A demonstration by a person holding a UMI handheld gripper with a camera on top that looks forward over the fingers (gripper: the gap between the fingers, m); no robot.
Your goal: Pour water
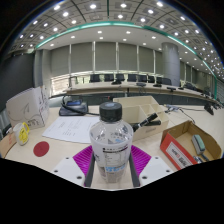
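Currently noted: my gripper [111,160] was clamped on a clear water bottle [111,146] w/ dark cap, both magenta pads [84,160] pressed to its sides, bottle upright over the table [90,130]. Beyond it lay papers [70,128], a red disc [41,148] to one side, a cardboard box [190,143] opposite.
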